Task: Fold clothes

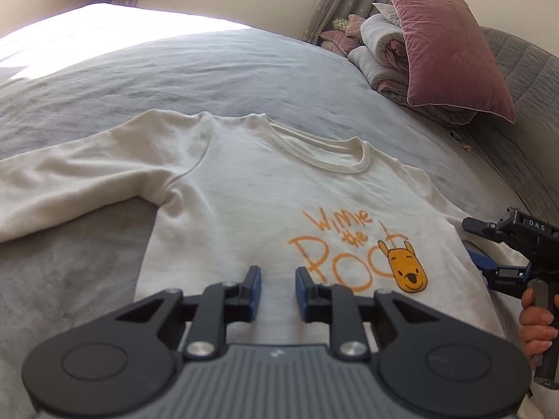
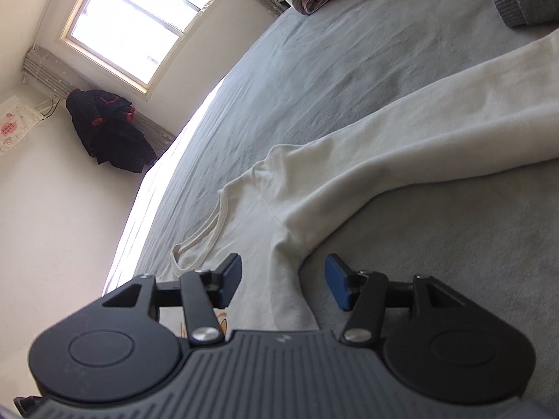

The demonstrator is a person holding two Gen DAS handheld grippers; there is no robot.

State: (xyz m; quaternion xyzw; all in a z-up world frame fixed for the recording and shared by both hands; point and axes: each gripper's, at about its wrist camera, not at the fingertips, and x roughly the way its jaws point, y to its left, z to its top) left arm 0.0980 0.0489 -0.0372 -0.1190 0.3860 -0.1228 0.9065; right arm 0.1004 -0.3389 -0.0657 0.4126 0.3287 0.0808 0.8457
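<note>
Nearest the left wrist lens: left gripper (image 1: 278, 284), blue pads a narrow gap apart with nothing pinched between them, hovering over the lower front of a cream long-sleeved sweatshirt (image 1: 244, 188). Spread face-up on a grey bed sheet (image 1: 209, 70), neckline (image 1: 321, 146) away from the lens, one sleeve (image 1: 70, 181) stretched out to the left. Orange lettering and a yellow bear face (image 1: 407, 270) printed just right of the pads. Seen only here: a mauve pillow (image 1: 450, 52) propped on rolled bedding at the head of the bed, plus the right gripper (image 1: 489, 248) from the side at the garment's right edge, with a hand (image 1: 536, 324) wrapped round its handle. Right wrist view, by contrast, tilted and showing a window (image 2: 139, 24) and dark clothing (image 2: 108, 129) hung in the corner. Right gripper (image 2: 283, 284) there with jaws well apart and empty, straddling the armpit where the other sleeve (image 2: 419, 132) meets the body; left pad above cream fabric, right pad above bare sheet. Whether either pad touches the cloth, not clear
</note>
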